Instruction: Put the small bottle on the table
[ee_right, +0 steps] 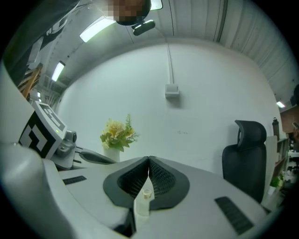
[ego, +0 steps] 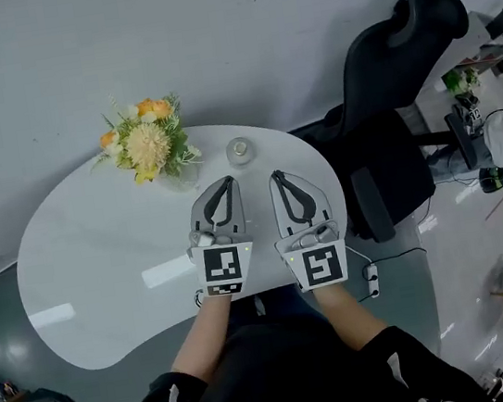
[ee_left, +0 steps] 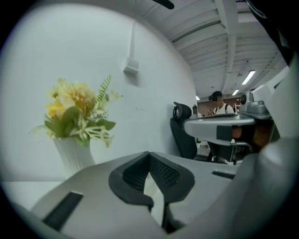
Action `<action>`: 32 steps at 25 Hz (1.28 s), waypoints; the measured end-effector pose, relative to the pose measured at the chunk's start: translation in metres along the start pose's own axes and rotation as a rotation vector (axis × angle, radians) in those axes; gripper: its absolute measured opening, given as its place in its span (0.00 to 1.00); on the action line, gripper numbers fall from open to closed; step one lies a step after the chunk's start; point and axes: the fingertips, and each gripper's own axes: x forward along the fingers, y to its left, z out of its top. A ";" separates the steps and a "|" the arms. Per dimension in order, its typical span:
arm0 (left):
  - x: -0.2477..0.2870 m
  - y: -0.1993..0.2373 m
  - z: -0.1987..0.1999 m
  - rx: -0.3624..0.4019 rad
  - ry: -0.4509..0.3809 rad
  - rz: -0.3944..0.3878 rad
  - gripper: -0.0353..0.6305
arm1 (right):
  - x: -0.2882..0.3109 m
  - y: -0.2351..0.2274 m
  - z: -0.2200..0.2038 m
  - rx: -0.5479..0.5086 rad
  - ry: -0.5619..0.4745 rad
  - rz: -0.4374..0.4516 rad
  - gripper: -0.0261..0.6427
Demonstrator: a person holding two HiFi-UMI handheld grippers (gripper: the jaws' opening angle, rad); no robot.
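White wall backs a pale, rounded tabletop (ego: 103, 274), with a vase of flowers (ego: 145, 146) near its far edge and a black chair (ego: 400, 126) off to the right. We hold both grippers side by side over the near half of the tabletop, pointing away from us.

The bottle (ego: 239, 150) stands upright on the tabletop just right of the flowers. It is ahead of the two grippers, roughly in line with the space between them, and apart from both.

The left gripper (ego: 222, 183) is closed, its ribbed pads meeting at the tips, and we see nothing between them. The right gripper (ego: 279, 177) is closed at its tips as well. In its own view the bottle (ee_right: 144, 200) shows in the slit below the joined tips. That view alone is hard to read, but we think the bottle stands farther off on the tabletop and is not pinched, since the head view shows it clear of the jaws.

We judge the placing step done, with the bottle set down and upright and neither gripper on it. What remains looks like the retreat. It calls for keeping both grippers high and drawing them toward us, away from the bottle and the flowers, so nothing gets knocked. If the bottle had to be shifted, one gripper would need to open first and come down around it squarely.
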 end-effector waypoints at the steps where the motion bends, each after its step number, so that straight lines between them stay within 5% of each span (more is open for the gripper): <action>1: -0.009 -0.002 0.009 -0.008 -0.017 0.000 0.06 | -0.006 0.001 0.009 -0.001 -0.014 -0.008 0.07; 12: -0.104 0.010 0.096 -0.027 -0.193 0.036 0.06 | -0.059 0.013 0.084 -0.015 -0.140 -0.059 0.07; 32: -0.132 0.020 0.103 -0.028 -0.190 0.064 0.06 | -0.071 0.031 0.107 -0.056 -0.163 -0.035 0.07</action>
